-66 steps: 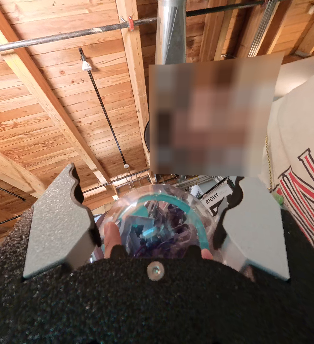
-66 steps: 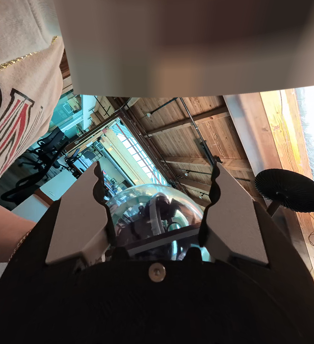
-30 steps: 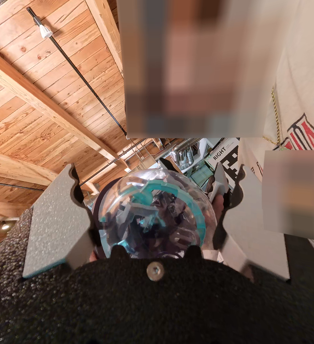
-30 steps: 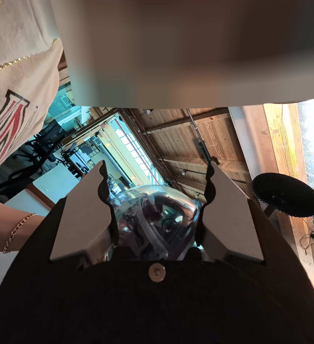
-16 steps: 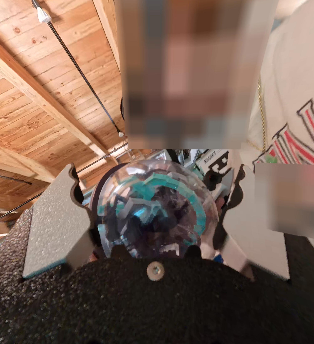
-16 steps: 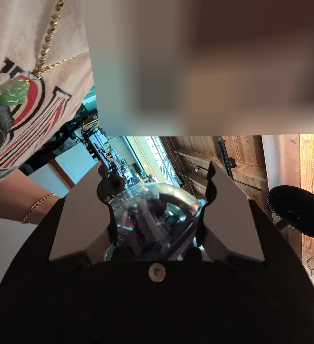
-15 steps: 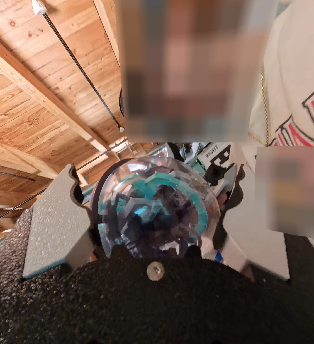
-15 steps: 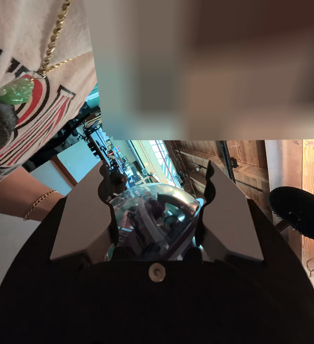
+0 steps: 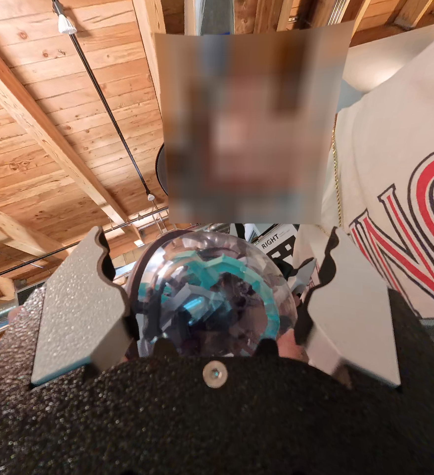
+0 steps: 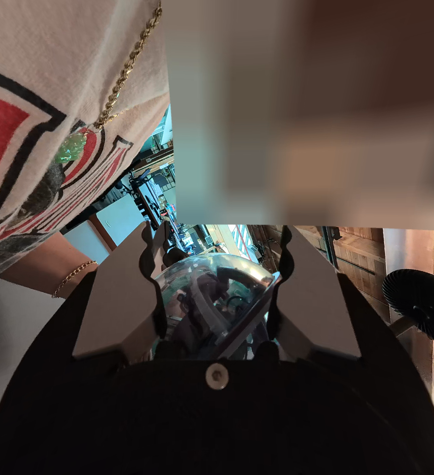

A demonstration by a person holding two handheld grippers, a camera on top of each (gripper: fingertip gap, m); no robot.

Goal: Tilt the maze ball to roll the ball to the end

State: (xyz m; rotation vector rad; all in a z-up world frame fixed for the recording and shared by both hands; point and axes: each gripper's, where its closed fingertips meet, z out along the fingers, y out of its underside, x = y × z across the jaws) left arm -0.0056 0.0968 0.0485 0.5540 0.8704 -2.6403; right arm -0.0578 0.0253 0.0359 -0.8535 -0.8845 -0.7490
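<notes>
While both cameras look up at the wooden ceiling (image 9: 56, 128), the maze ball (image 9: 210, 295) sits between the two grippers, up in the air in front of a person in a white shirt (image 9: 390, 180) with red letters. Seen from the left wrist view, the left gripper (image 9: 217, 288) has its jaws spread wide around the clear ball, one grey finger (image 9: 82, 308) on each side, and both press against the round shell. Inside the ball there is a teal ring track (image 9: 257, 280) and many small grey and dark paths. I cannot pick out the little ball inside. A fingertip (image 9: 287, 341) shows just under the shell on the right side. Seen from the right wrist view, the right gripper (image 10: 217, 285) also has its jaws spread around the maze ball (image 10: 218, 295), pinching it from both sides. A dark band (image 10: 246, 326) around the ball's middle runs at a slant. Near that view's left edge there is an arm with a gold bracelet (image 10: 74, 275), and a gold chain (image 10: 126, 69) with a green charm (image 10: 72, 149) hangs on the shirt. A black round fan (image 10: 421, 305) is off to the right by the wooden wall.
</notes>
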